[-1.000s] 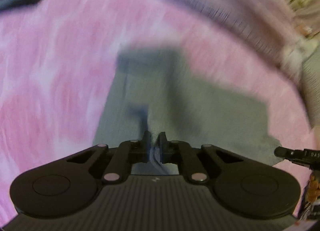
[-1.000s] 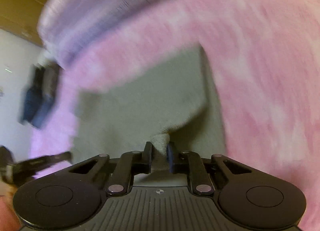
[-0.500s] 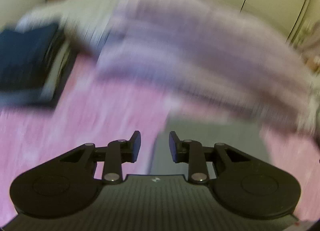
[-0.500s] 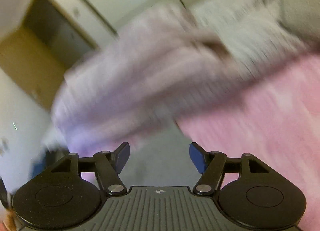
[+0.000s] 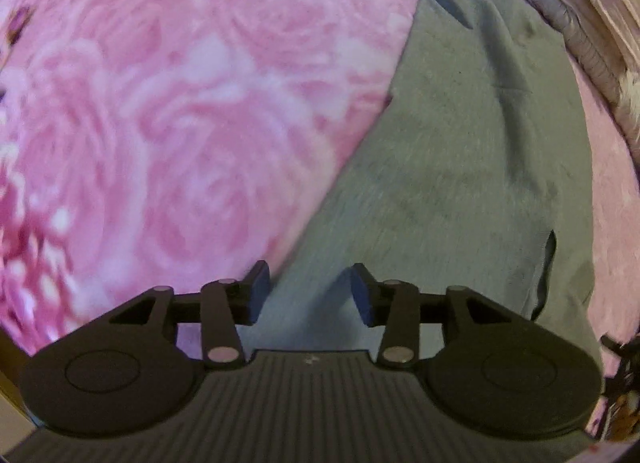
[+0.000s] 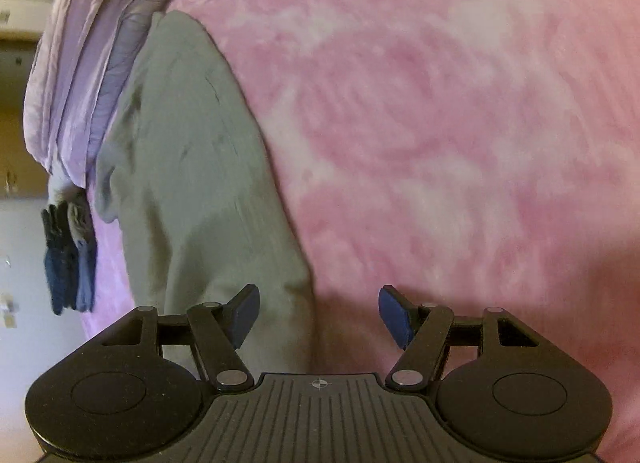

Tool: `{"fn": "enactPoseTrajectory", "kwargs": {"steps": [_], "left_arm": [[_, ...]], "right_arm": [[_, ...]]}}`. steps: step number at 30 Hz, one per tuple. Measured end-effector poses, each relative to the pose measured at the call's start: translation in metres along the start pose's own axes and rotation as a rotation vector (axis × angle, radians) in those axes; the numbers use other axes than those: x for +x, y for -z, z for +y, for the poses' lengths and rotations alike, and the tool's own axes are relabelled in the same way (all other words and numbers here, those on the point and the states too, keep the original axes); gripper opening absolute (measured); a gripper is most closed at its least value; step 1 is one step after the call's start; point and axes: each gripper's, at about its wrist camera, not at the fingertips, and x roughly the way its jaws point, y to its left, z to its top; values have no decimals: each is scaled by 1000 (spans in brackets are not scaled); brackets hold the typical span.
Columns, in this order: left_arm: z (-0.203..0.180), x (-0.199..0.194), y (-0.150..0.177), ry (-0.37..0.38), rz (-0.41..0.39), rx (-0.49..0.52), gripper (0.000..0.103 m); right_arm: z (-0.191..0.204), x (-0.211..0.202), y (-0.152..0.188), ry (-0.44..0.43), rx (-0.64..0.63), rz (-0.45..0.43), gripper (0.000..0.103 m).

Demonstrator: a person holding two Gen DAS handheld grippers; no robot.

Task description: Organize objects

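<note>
A grey-green cloth garment (image 5: 460, 167) lies folded flat on a pink rose-patterned blanket (image 5: 168, 111). My left gripper (image 5: 306, 293) is open and empty, low over the garment's near left edge. In the right wrist view the same garment (image 6: 192, 183) runs down the left half. My right gripper (image 6: 318, 313) is open wide and empty, over the garment's near right edge where it meets the blanket (image 6: 440, 123).
A lilac striped bedcover (image 6: 80, 55) is bunched along the far side of the garment; it also shows in the left wrist view (image 5: 572, 11). A stack of dark blue folded clothes (image 6: 68, 255) lies at the blanket's left edge. Walls and cupboards lie beyond.
A second ago both grippers were shut on the garment's edge. They let go, opened, swung up toward the room, and now point down at the flat garment again.
</note>
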Motion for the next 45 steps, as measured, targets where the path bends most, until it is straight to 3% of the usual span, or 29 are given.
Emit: {"fn": "enactPoseTrajectory", "kwargs": {"steps": [4, 8, 9, 11, 12, 13, 16, 18, 20, 24, 28, 30, 33, 34, 36, 39, 42, 45], "left_arm": [[2, -1, -1, -1, 3, 52, 44], [10, -1, 8, 10, 17, 84, 48], [10, 1, 10, 16, 29, 90, 48], [7, 5, 14, 15, 34, 131, 44], [5, 6, 13, 12, 37, 146, 31], [3, 6, 12, 11, 40, 163, 4], [10, -16, 8, 100, 37, 138, 3], [15, -54, 7, 179, -26, 153, 3], [23, -91, 7, 211, -72, 167, 3], [42, -104, 15, 167, -45, 159, 4], [49, -51, 50, -27, 117, 218, 6], [47, -34, 66, -123, 164, 273, 6], [54, -42, 66, -118, 174, 242, 9], [57, -51, 59, -122, 154, 234, 10], [59, -64, 41, -144, 100, 234, 10], [53, -71, -3, -168, -4, 243, 11], [27, -57, -55, -143, -78, 272, 12], [-15, -29, -117, -64, -160, 324, 17]], "right_arm": [[-3, 5, 12, -78, 47, -7, 63], [9, 7, 30, -91, -9, -12, 61], [11, 3, 35, -81, -37, -21, 54], [14, 6, 43, -66, -64, -13, 1], [16, 8, 46, -52, -61, -7, 1], [18, 7, 50, -40, -65, -13, 1], [26, -6, 60, -104, -35, 4, 1], [26, -26, 72, -168, 11, 4, 1], [19, -47, 86, -182, 51, -8, 0], [-4, -39, 107, -112, 126, 29, 0], [-21, -1, 122, 111, 136, 66, 1], [-16, -1, 122, 129, 126, 64, 2], [4, -9, 111, 237, 12, 159, 35], [13, -15, 105, 298, -52, 159, 43], [28, -30, 88, 383, -150, 105, 44], [48, -42, 49, 412, -200, -24, 44], [81, -31, -5, 368, -287, -129, 44], [114, -9, -54, 271, -390, -195, 44]]}}
